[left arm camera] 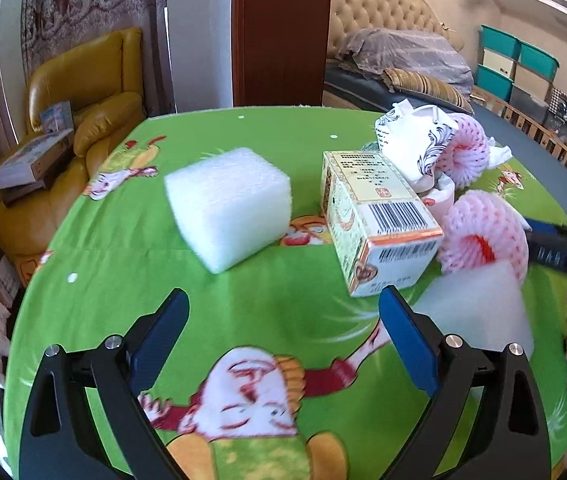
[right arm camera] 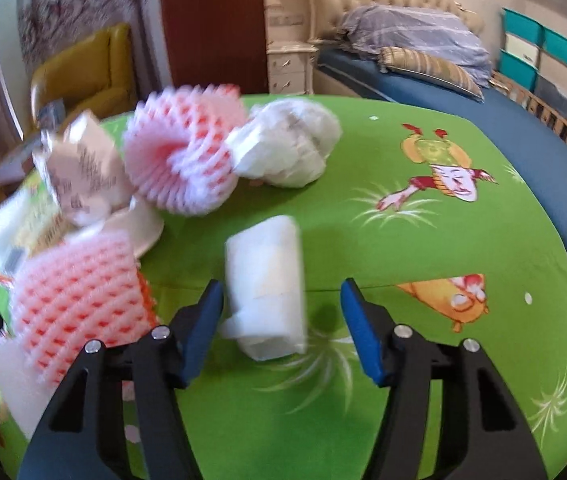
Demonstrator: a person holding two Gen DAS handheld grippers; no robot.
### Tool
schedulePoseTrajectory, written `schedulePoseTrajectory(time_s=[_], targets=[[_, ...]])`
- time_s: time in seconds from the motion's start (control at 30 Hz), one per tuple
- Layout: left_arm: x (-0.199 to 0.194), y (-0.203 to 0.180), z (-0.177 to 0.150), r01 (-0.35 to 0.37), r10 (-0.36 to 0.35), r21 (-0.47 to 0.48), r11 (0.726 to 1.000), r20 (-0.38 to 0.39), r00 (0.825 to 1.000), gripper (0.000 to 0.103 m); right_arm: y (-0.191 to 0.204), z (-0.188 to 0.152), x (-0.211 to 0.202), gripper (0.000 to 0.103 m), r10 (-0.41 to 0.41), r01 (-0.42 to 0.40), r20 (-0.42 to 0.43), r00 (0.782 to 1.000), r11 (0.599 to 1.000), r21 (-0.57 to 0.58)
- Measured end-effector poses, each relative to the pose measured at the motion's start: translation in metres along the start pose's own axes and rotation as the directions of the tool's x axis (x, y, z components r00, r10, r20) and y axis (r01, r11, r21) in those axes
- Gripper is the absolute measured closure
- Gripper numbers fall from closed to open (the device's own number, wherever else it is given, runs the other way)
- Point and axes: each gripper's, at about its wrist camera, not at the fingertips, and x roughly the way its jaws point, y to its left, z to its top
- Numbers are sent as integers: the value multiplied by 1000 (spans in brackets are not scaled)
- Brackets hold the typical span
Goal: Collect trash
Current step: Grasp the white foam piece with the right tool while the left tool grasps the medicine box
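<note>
Trash lies on a green cartoon-print tablecloth (left arm camera: 243,320). My left gripper (left arm camera: 283,292) hangs open over bare cloth with nothing between its fingers. Beyond it are a white foam block (left arm camera: 229,208), a printed carton (left arm camera: 379,224), two pink foam fruit nets (left arm camera: 483,236) (left arm camera: 469,152) and crumpled printed paper (left arm camera: 415,140). My right gripper (right arm camera: 282,283) straddles a folded white wad (right arm camera: 267,280) lying on the cloth. The wad sits close to the left finger, and the right finger stands apart from it. Pink nets (right arm camera: 183,152) (right arm camera: 79,292) and a crumpled white bag (right arm camera: 287,148) lie nearby.
A yellow armchair (left arm camera: 83,92) with boxes on it stands beyond the table's left edge. A bed (right arm camera: 423,68) and teal storage bins (left arm camera: 515,64) are behind. A flat white foam sheet (left arm camera: 479,316) lies at the right. Bare cloth (right arm camera: 443,240) stretches right of the wad.
</note>
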Motion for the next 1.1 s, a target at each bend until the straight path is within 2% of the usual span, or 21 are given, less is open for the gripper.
schedulePoseTrajectory(time_s=[0.03, 0.1, 0.17, 0.47, 0.7, 0.77, 0.83, 0.9, 0.97, 1.1], targets=[[3, -1, 2, 9, -9, -6, 1000, -9, 1000, 13, -2, 1, 0, 49, 5, -5, 1, 1000, 1000, 6], [8, -5, 6, 20, -20, -7, 1000, -21, 1000, 13, -4, 0, -2, 68, 10, -10, 3, 1000, 1000, 2], [11, -10, 10, 23, -23, 1, 1000, -25, 999, 13, -7, -4, -7, 72, 13, -13, 20, 1000, 1000, 3], [20, -39, 37, 76, -76, 3, 997, -13, 997, 13, -22, -32, -41, 74, 13, -14, 92, 996, 1000, 10], [35, -60, 50, 58, -58, 12, 998, -28, 998, 13, -28, -37, -46, 74, 21, -24, 102, 995, 999, 33], [40, -62, 55, 10, -9, 13, 1000, -26, 1000, 14, -24, -37, -47, 74, 18, -20, 103, 994, 1000, 17], [45, -61, 54, 11, -11, -4, 1000, -33, 999, 25, -22, -38, -48, 73, 16, -17, 106, 994, 1000, 10], [51, -56, 51, 30, -32, -28, 999, -63, 998, 53, -22, -37, -48, 73, 16, -17, 111, 994, 1000, 9], [50, -49, 46, 45, -48, -47, 998, -62, 997, 55, -23, -37, -48, 73, 18, -20, 112, 994, 1000, 12], [33, -43, 28, 54, -54, -24, 998, -23, 998, 56, -25, -37, -47, 73, 26, -29, 107, 994, 999, 20]])
